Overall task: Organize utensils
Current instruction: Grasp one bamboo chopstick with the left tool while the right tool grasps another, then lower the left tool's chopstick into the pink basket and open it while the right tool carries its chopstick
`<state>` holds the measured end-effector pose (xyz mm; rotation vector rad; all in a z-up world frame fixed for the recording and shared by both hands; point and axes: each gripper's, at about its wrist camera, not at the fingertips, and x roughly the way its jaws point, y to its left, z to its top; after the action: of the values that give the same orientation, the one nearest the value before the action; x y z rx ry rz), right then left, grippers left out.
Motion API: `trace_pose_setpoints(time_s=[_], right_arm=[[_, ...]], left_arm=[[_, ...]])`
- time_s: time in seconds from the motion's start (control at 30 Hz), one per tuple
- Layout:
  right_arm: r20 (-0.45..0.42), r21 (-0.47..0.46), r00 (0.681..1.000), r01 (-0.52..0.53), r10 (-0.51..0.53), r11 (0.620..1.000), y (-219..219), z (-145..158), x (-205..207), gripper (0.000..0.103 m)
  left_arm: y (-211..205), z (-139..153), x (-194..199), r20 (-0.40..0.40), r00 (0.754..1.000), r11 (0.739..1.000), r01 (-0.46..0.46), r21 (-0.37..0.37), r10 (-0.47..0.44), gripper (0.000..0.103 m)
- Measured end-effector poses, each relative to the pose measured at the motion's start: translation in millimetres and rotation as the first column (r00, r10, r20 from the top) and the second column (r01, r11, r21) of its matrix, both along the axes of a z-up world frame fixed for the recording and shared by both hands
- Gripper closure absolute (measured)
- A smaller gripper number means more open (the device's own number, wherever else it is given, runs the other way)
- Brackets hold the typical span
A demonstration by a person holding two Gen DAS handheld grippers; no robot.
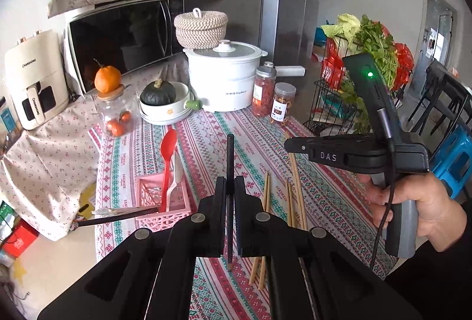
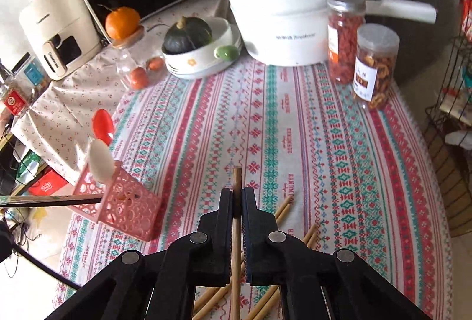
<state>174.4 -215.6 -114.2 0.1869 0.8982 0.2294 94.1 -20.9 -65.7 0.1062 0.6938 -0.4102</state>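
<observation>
My left gripper (image 1: 230, 187) is shut on a black chopstick (image 1: 230, 160) held upright above the table. My right gripper (image 2: 237, 199) is shut on a bamboo chopstick (image 2: 237, 181); it also shows in the left wrist view (image 1: 292, 144), held in a hand at the right. A pink perforated basket (image 1: 160, 199), also in the right wrist view (image 2: 129, 208), stands at the table's left edge and holds a red spoon (image 1: 168, 147), a white spoon (image 2: 100, 162) and dark chopsticks sticking out left. Several bamboo chopsticks (image 1: 290, 196) lie loose on the patterned tablecloth (image 2: 295, 128).
At the back stand a white pot (image 1: 225, 78), two jars (image 1: 273, 97), a bowl with a green squash (image 1: 162, 101), a glass jar with an orange (image 1: 110, 101), a microwave (image 1: 124, 37) and an air fryer (image 1: 35, 78). A wire rack with greens (image 1: 354, 78) is at the right.
</observation>
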Motion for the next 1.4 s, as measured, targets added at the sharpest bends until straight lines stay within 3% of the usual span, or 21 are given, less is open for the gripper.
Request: trace_pose_setpoints(time_s=[0.23,0.47,0.67,0.77,0.87,1.17,1.4], right_arm=[[0.149,0.004,0.988,-0.029,0.028,1.000,8,42,-36,0.099],[0.302,0.021,0.952,-0.047,0.038,0.999,16,82,-63,0.099],[0.440,0.026,0.897,-0.064,0.046,0.998,24,106,-77,0.099],[0.479,0.025,0.877,-0.072,0.052,0.997,30,112,-80,0.099],[0.475,0.028,0.878,-0.078,0.056,0.997,33,111,-76,0.099],[0.472,0.039,0.880,-0.087,0.058,0.995,38,104,-72,0.099],[0.492,0.044,0.868,-0.101,0.066,0.994,47,105,-72,0.099]], left_arm=[[11,25,-13,0.059,0.998,0.999,-0.011,-0.041,0.013,0.098],[33,59,-17,0.136,0.989,0.993,-0.045,-0.108,0.059,0.098],[49,86,-21,0.247,0.959,0.983,-0.101,-0.153,0.137,0.098],[49,89,-19,0.304,0.938,0.983,-0.129,-0.131,0.163,0.098],[47,81,-11,0.331,0.927,0.983,-0.155,-0.095,0.178,0.098],[37,45,33,0.235,0.958,0.986,-0.162,-0.030,0.165,0.098],[37,19,70,0.126,0.978,0.986,-0.165,-0.040,0.168,0.098]])
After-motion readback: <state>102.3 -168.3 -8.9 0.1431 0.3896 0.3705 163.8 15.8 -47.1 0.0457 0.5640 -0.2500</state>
